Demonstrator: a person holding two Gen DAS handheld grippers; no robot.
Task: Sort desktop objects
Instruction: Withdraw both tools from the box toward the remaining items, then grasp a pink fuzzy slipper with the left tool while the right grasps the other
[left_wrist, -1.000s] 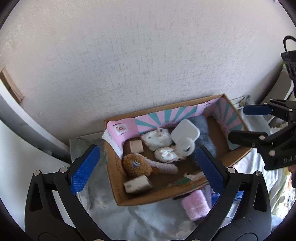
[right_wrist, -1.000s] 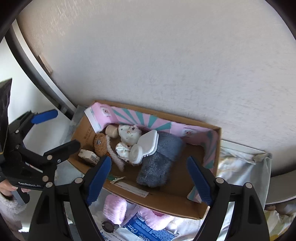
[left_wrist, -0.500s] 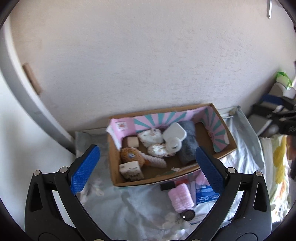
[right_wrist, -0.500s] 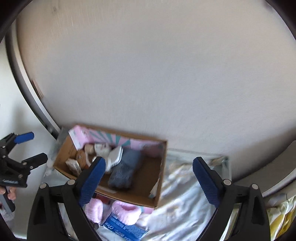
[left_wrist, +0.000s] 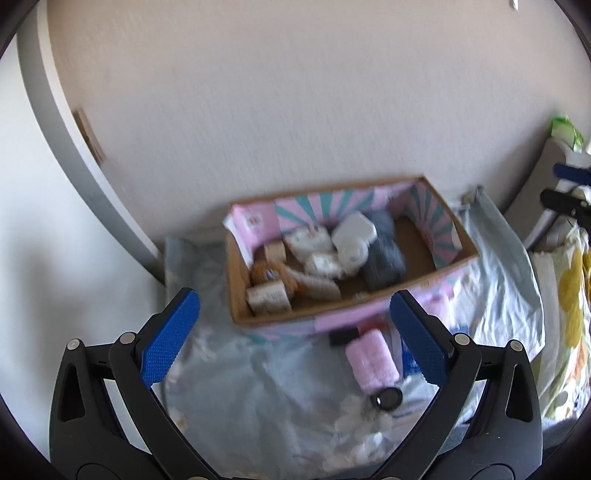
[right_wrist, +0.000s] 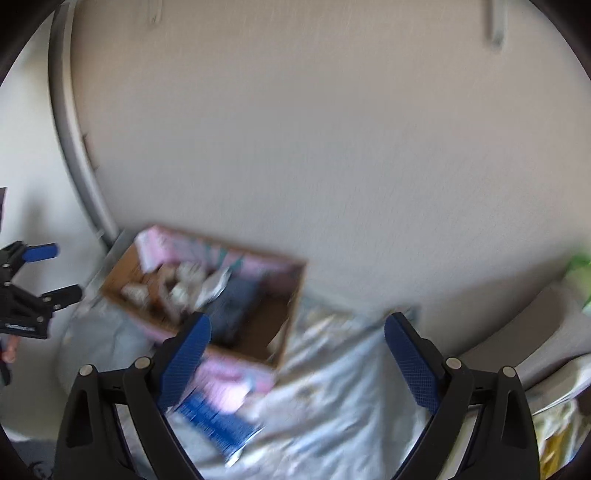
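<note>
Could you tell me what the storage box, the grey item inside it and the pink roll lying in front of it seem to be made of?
The storage box looks like matte corrugated cardboard: brown inner walls, printed pink-and-teal lining. The grey item seems a soft fleece or plush cloth, judging by its fuzzy, slumped shape. The pink roll appears to be fluffy terry or knit fabric, though blur leaves that open.

From my left wrist camera I see my left gripper (left_wrist: 294, 334) held above the pale blue cloth (left_wrist: 236, 387) with its blue pads wide apart and nothing between them. Beyond it a cardboard box (left_wrist: 406, 284) with pink and teal lining sits against the wall (left_wrist: 277, 110). Inside lie a grey fuzzy cloth (left_wrist: 384, 254), a white lidded container (left_wrist: 354, 232), a brown plush toy (left_wrist: 269, 275) and small cartons, all blurred. Just in front of the box a pink rolled cloth (left_wrist: 371, 360) lies beside a small black round cap (left_wrist: 388, 398). My right gripper (left_wrist: 567, 188) shows at the right edge, its jaws apart.
</note>
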